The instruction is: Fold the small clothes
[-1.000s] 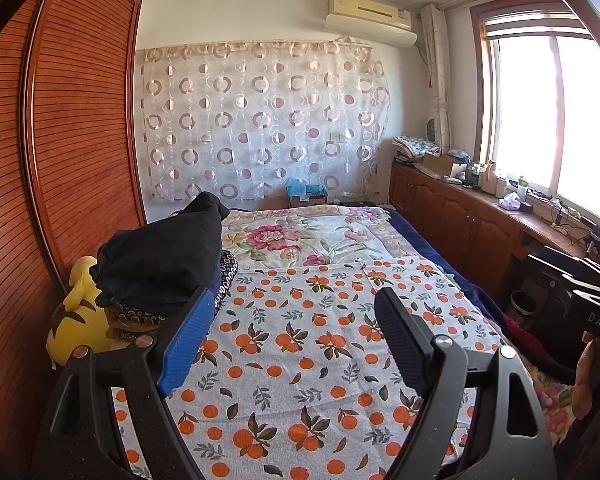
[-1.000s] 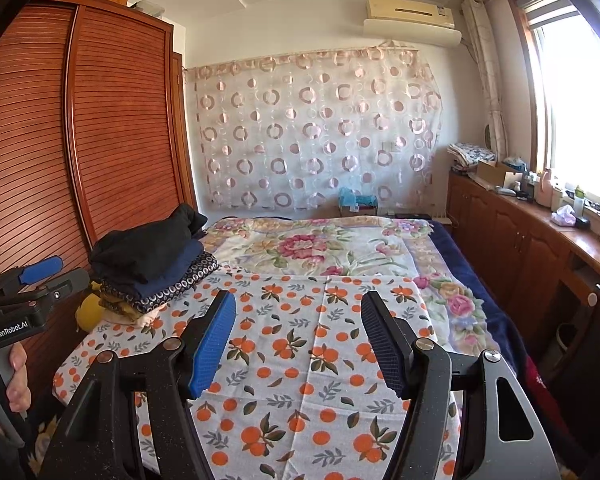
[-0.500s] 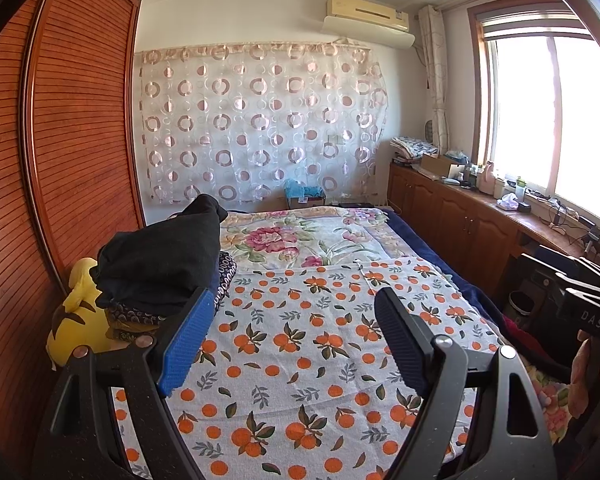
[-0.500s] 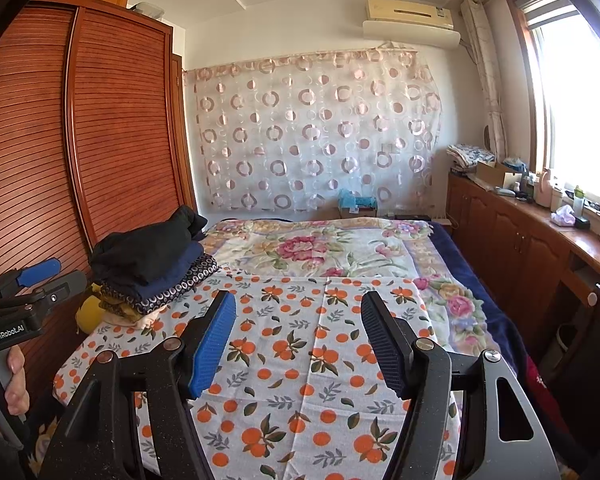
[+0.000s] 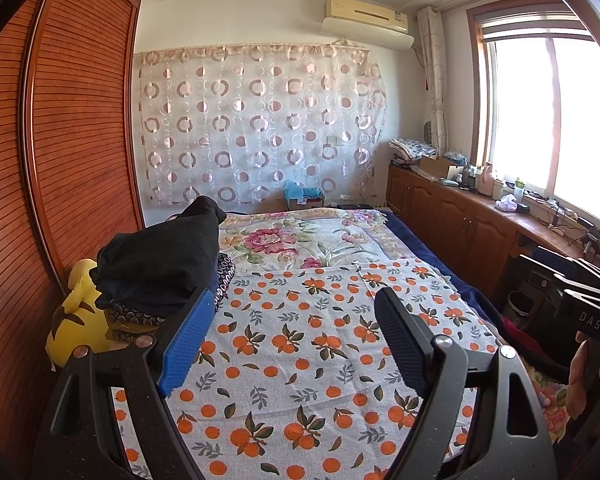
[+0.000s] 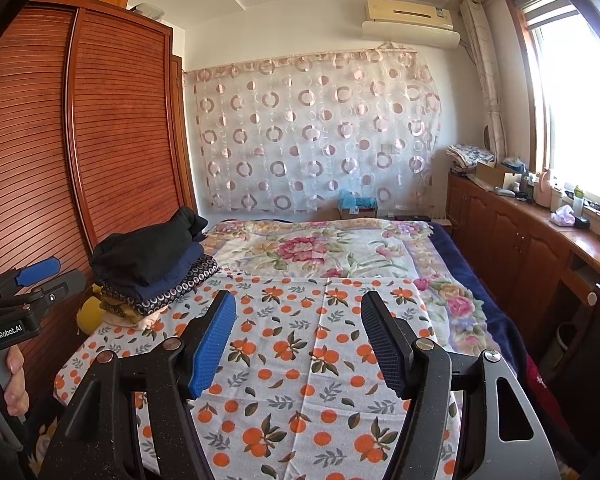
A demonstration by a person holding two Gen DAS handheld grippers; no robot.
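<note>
So both my hand-held grippers, left (image 5: 290, 344) and right (image 6: 298, 340), gape empty; folded clothes (image 6: 148, 268) sit stacked far left on the bed (image 6: 300, 360), nothing visibly left.

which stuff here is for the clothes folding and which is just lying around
For the job: pile of clothes; orange-print cloth spread on the bed; left tool and right tool, both open and empty.

Lying about: yellow plush toy; clutter on the window counter; box by the curtain.

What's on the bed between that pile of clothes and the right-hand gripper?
Only the orange-print cloth lies between the pile of clothes and the right gripper, as the right wrist view shows.
</note>
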